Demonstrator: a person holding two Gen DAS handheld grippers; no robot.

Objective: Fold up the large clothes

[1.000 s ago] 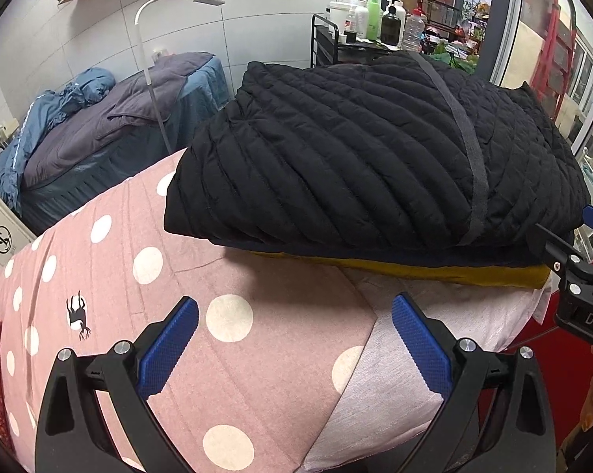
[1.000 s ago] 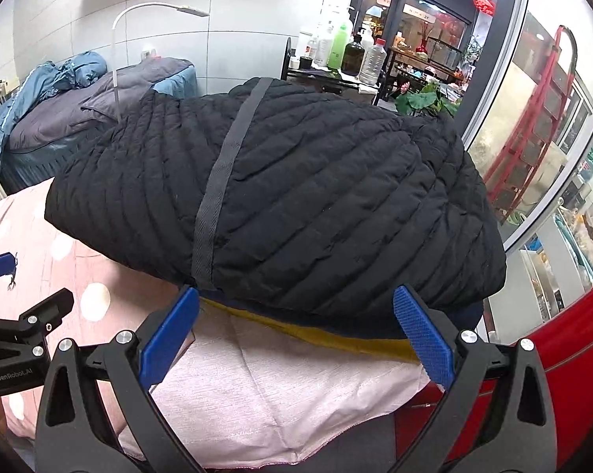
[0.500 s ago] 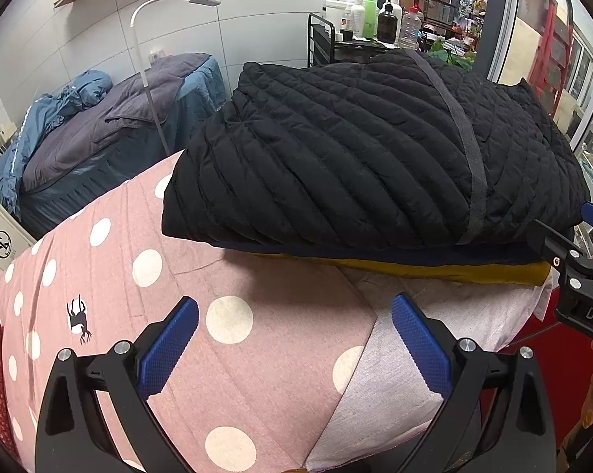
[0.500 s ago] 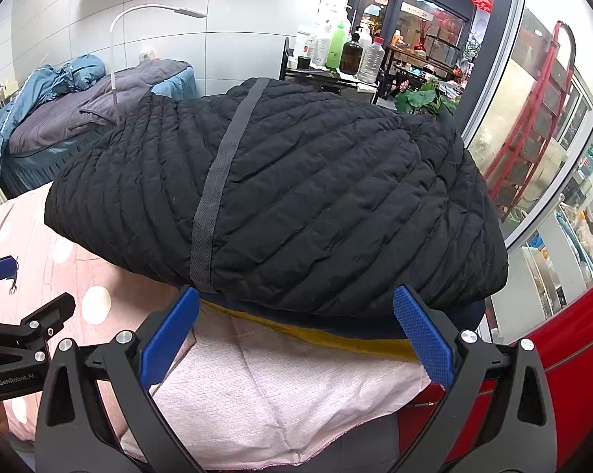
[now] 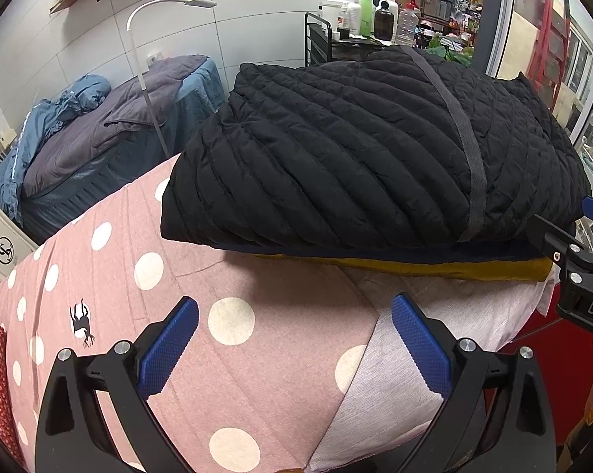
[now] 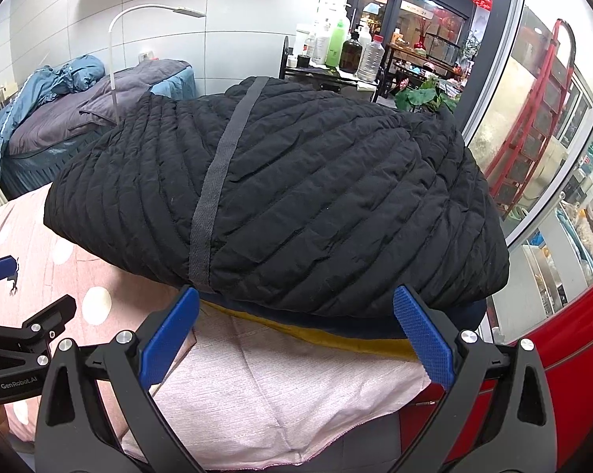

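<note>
A folded black quilted jacket [image 5: 359,149] with a grey strap lies on a mustard-yellow garment [image 5: 434,266], on the pink polka-dot bed cover [image 5: 186,252]. It fills the right wrist view [image 6: 316,197] too. My left gripper [image 5: 294,321] is open and empty, hovering over the cover just short of the jacket. My right gripper [image 6: 296,309] is open and empty at the jacket's near edge, above the yellow garment [image 6: 335,341]. Each gripper shows at the edge of the other's view.
A pale pink sheet [image 6: 288,390] hangs over the bed's near corner. Behind stand a bed with grey and blue bedding [image 5: 99,126], a white floor lamp [image 5: 146,55] and a black cart with bottles [image 5: 359,8]. A red ladder [image 6: 532,118] stands at right.
Both grippers have shifted only slightly; the jacket sits a touch lower in both views. Both stay open and empty.
</note>
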